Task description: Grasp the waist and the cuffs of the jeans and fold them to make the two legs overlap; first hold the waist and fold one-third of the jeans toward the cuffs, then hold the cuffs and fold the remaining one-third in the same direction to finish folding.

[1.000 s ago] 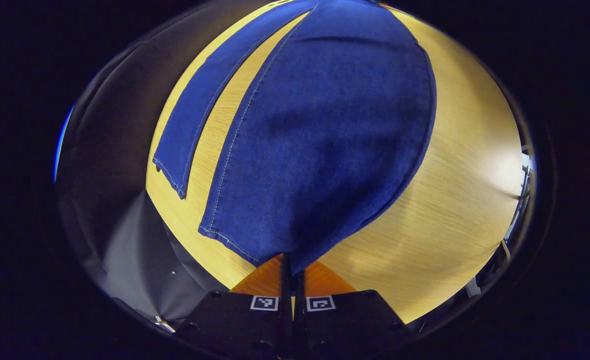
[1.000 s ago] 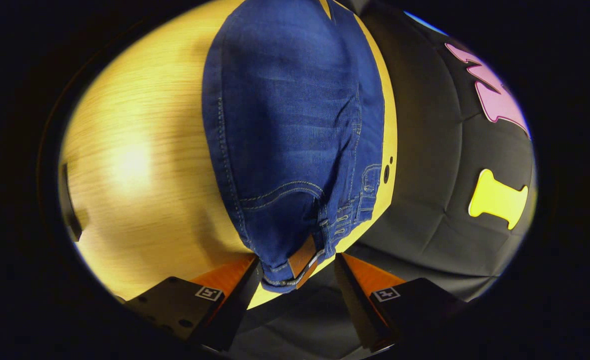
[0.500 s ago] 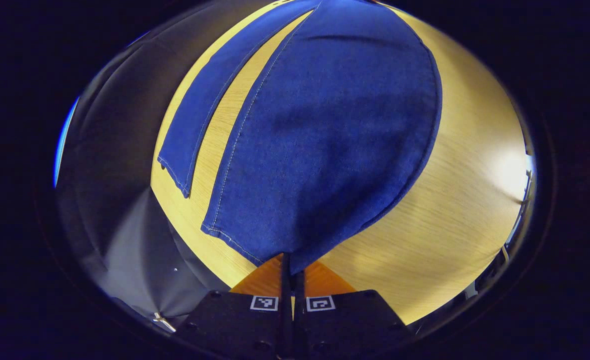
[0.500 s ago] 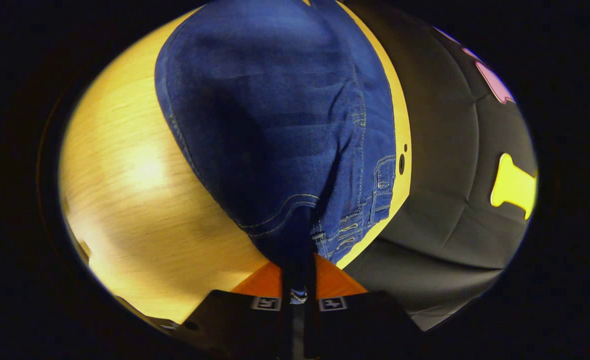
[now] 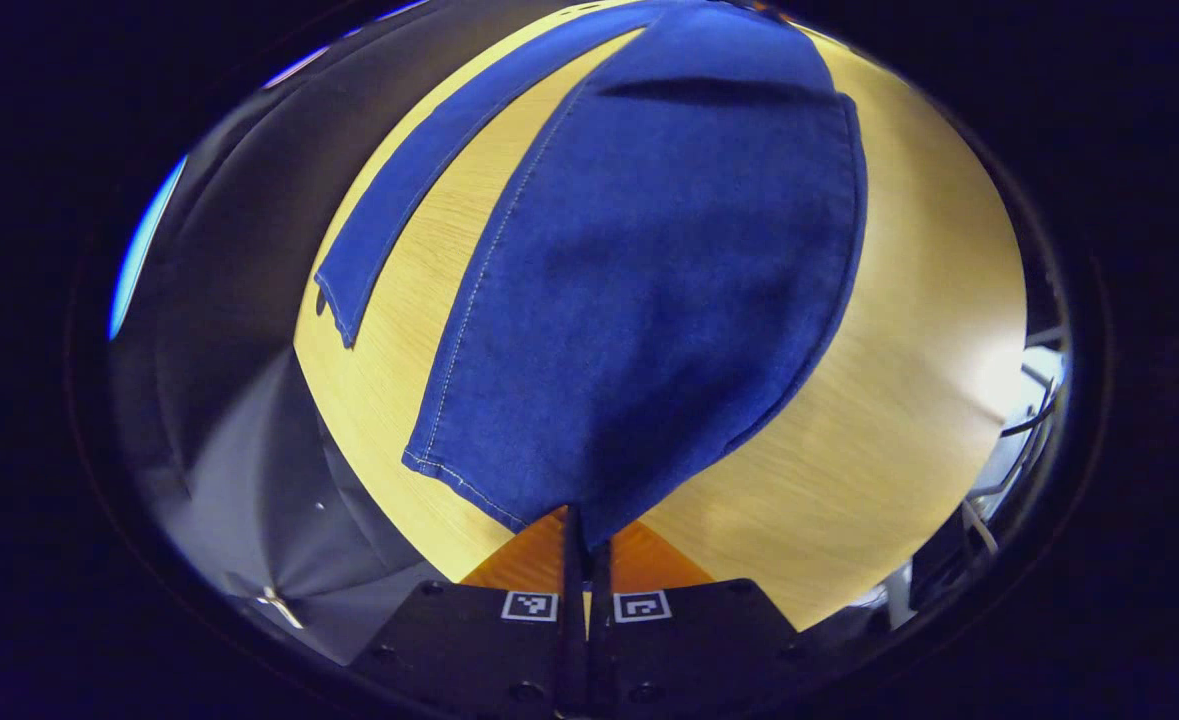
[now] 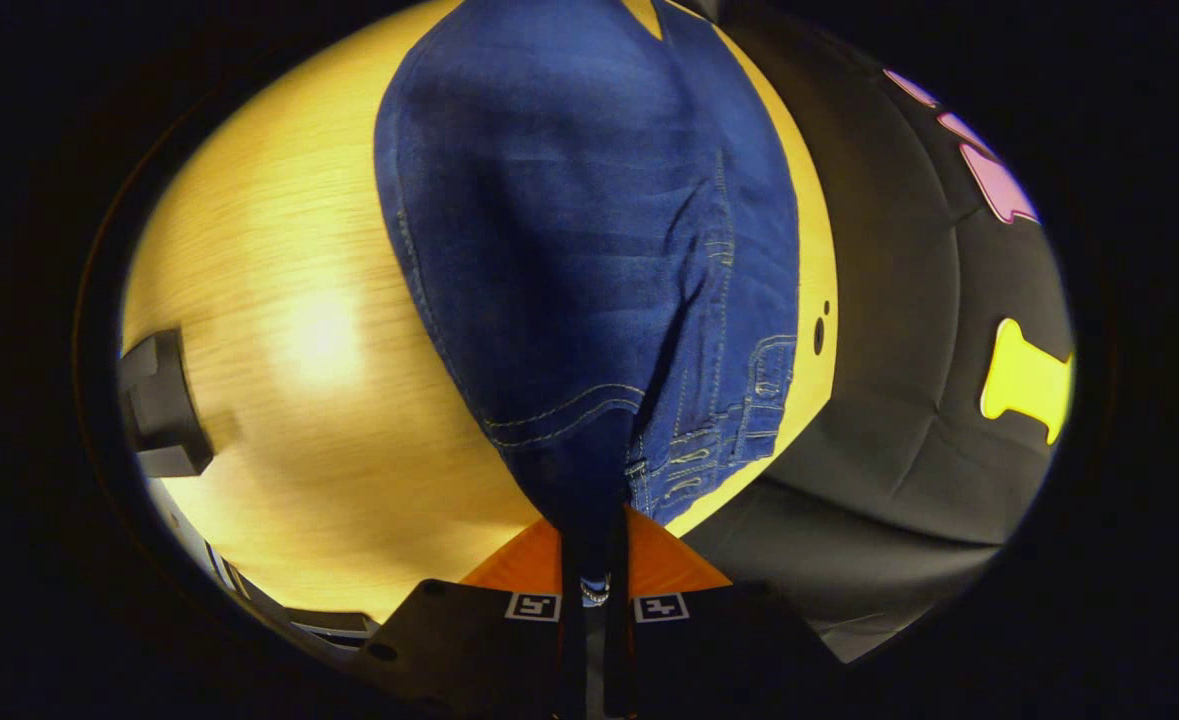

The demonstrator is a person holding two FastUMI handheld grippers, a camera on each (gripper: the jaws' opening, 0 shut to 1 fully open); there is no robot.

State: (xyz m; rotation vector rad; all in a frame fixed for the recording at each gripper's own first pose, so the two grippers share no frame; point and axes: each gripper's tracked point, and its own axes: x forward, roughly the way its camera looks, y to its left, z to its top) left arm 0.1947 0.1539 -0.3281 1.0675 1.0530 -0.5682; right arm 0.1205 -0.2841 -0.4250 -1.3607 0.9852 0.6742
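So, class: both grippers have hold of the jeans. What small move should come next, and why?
Probably lift and carry the held leg across onto the other leg. The left gripper is shut on the cuff, the right gripper is shut on the waist, and bare table separates the two legs.

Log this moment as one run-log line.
left gripper: shut on cuff | right gripper: shut on waist | legs: apart | table

Both views look close along the jeans (image 5: 649,300) from opposite ends, sharing the table (image 6: 329,440).
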